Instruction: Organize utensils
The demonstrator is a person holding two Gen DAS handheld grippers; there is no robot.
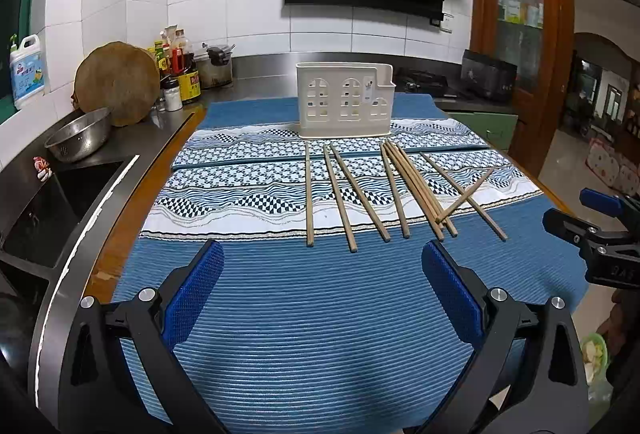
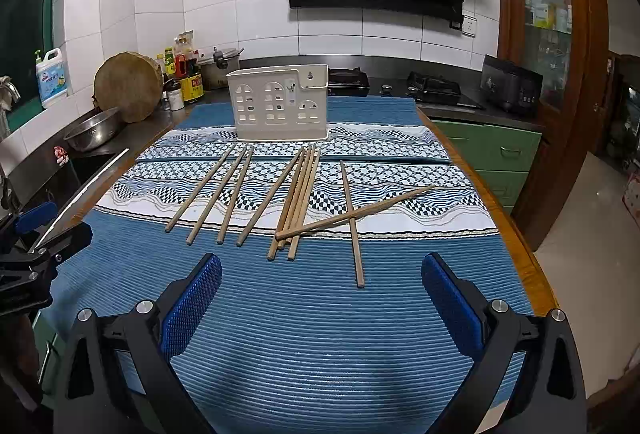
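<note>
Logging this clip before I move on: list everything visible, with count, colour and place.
chopsticks: ten, tan wood, loose on the cloth, one lying across others
utensil holder: one, cream, upright behind the chopsticks
cloth: one, blue with white patterned bands, covering the table
colander: one, steel, by the sink
chopping block: one, brown, leaning on the wall
condiment bottles: several, mixed colours, back counter
left claw: open, blue pads, above the cloth
right claw: open, blue pads, above the cloth
</note>
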